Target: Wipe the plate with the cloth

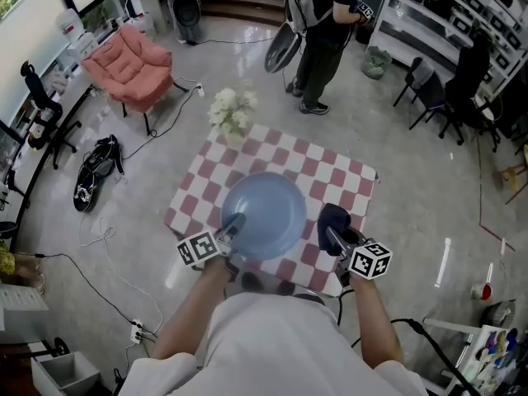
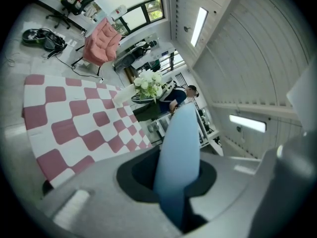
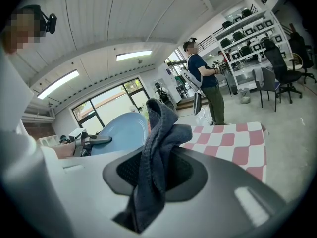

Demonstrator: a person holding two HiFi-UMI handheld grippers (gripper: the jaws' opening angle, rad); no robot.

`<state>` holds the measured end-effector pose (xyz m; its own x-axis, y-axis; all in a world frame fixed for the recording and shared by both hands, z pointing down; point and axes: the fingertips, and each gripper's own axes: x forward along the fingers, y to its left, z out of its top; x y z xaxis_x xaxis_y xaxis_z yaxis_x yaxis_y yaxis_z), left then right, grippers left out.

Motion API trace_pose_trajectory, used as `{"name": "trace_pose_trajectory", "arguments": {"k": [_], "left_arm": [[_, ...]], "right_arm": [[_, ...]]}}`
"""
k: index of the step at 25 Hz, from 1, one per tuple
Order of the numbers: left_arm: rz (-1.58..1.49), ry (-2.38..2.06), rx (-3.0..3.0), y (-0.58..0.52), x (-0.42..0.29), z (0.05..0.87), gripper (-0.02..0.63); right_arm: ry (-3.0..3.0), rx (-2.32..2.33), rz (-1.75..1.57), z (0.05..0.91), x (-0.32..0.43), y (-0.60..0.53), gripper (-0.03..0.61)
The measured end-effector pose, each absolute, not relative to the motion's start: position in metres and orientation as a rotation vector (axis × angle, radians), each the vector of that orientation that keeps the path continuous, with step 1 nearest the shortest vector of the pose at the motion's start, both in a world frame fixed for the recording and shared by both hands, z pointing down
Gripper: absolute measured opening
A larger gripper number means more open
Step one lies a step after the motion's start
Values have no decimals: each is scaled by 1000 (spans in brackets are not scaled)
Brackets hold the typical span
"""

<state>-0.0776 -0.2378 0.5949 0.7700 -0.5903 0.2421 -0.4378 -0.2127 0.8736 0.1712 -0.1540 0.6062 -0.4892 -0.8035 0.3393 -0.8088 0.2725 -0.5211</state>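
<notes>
Left gripper [image 1: 233,224]: jaws closed on the near-left rim of the blue plate [image 1: 264,214]. In the left gripper view the plate [image 2: 176,148] runs edge-on out from between the jaws.

Plate position: over the near half of the tabletop [image 1: 334,172], which carries a red-and-white checked cover. The right gripper view shows the plate [image 3: 119,132] tilted up, its face turned toward the right gripper. Whether its lower rim touches the tabletop cannot be read.

Right gripper [image 1: 332,236]: jaws clamped on a dark blue cloth [image 1: 333,219]. The cloth [image 3: 156,152] stands bunched and folded above the jaws. It is just beside the plate's right rim; contact is not resolved.

Far-left corner of the tabletop: a bunch of white flowers [image 1: 232,111].

Floor beyond the tabletop: a person [image 1: 323,31] standing; a pink chair [image 1: 132,64] off to the far left.
</notes>
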Motion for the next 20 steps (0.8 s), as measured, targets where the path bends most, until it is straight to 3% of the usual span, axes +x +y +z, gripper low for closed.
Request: {"name": "trace_pose_trajectory", "arguments": {"k": [20], "left_arm": [[-171,-792,1834,-242,-77,598,61]], "right_arm": [[-2507,1571,1027,604,170,-154,103]]}}
